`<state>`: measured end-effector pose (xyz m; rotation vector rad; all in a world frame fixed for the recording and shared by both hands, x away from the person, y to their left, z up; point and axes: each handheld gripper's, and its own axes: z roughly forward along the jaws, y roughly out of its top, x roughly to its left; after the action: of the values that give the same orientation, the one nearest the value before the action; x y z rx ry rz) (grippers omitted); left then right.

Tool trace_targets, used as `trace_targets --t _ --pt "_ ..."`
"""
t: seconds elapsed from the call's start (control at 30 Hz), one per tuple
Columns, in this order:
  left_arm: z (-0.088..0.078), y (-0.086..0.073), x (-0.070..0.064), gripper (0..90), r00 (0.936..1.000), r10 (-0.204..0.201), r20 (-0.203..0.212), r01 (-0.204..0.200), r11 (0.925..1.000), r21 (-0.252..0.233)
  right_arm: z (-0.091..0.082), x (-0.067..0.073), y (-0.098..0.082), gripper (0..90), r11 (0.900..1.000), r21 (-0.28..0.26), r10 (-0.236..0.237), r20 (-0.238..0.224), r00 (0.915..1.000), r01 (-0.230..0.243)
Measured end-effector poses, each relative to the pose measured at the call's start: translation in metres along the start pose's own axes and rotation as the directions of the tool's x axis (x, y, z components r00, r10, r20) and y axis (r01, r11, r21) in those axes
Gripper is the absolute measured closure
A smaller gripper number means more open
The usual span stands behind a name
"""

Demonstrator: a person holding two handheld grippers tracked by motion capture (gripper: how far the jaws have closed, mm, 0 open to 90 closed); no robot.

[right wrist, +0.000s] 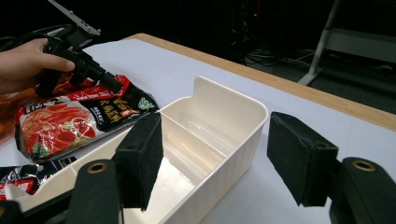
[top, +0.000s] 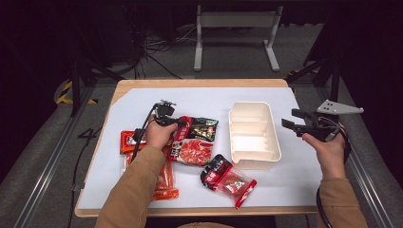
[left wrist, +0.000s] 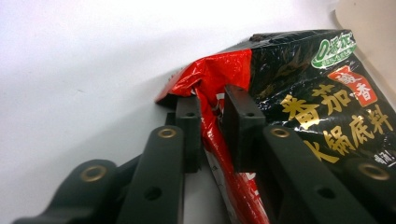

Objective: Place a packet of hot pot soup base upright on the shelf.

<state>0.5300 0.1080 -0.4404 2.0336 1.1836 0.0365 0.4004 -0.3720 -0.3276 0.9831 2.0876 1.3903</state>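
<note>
high view: a red-black sauce pouch [top: 195, 140] is seen flat on the white bench [top: 142, 102], left of a cream tray [top: 253, 151]; left tongs [top: 180, 123] are at its top edge, right tongs [top: 291, 121] held w/ jaws apart beside the tray.

left gripper view: jaws are clamped on the pouch's crinkled corner; foil judged soft, light, slippery, best pinched at the seam.

right gripper view: tray is seen empty betw. spread jaws.

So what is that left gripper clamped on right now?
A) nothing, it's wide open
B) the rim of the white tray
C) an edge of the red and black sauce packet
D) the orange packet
C: in the left gripper view, the left gripper pinches the crumpled red edge of the sauce packet.
</note>
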Motion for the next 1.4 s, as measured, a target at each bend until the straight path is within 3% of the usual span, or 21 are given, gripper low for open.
trace_targets --t 0.17,0.27,0.53,0.7,0.87,1.13,1.23,1.3,1.4 --pt "-0.001 0.001 -0.004 82.2 0.9999 0.005 -0.015 -0.005 1.0000 -0.006 0.001 -0.001 -0.001 36.2 1.000 0.003 0.001 0.001 1.0000 -0.001" --pt "-0.003 0.000 -0.003 83.3 0.9998 -0.019 0.003 0.019 0.9995 -0.024 0.000 0.000 0.000 36.5 1.000 0.001 0.002 0.002 1.0000 -0.002" --pt "-0.018 0.003 -0.010 84.8 0.9999 -0.009 0.006 0.010 0.9987 -0.050 -0.002 -0.001 0.000 37.1 1.000 -0.005 0.001 0.005 1.0000 -0.001" --pt "-0.033 0.004 -0.013 86.0 0.9982 -0.033 0.050 0.039 0.9935 -0.107 -0.004 0.000 0.001 38.1 1.000 -0.011 0.001 0.003 1.0000 -0.001" --pt "-0.049 0.006 -0.025 86.5 0.9971 0.010 0.075 0.002 0.9862 -0.166 -0.005 0.001 0.002 38.4 1.000 -0.014 -0.001 0.006 1.0000 0.001" --pt "-0.083 0.007 -0.057 86.9 0.9908 0.123 0.056 -0.104 0.9605 -0.258 -0.007 0.005 0.006 38.8 1.000 -0.014 -0.016 0.000 0.9999 0.016" --pt "-0.093 0.006 -0.069 86.9 0.9845 0.172 0.034 -0.156 0.9464 -0.283 -0.007 0.007 0.008 38.8 1.000 -0.019 -0.025 -0.001 0.9997 0.025" --pt "-0.101 0.005 -0.078 86.9 0.9759 0.218 0.006 -0.207 0.9331 -0.294 -0.008 0.009 0.009 38.8 0.999 -0.020 -0.025 -0.004 0.9997 0.025" --pt "-0.111 0.003 -0.090 86.9 0.9696 0.245 0.005 -0.230 0.9182 -0.322 -0.008 0.011 0.010 38.8 0.999 -0.022 -0.032 -0.006 0.9995 0.032"
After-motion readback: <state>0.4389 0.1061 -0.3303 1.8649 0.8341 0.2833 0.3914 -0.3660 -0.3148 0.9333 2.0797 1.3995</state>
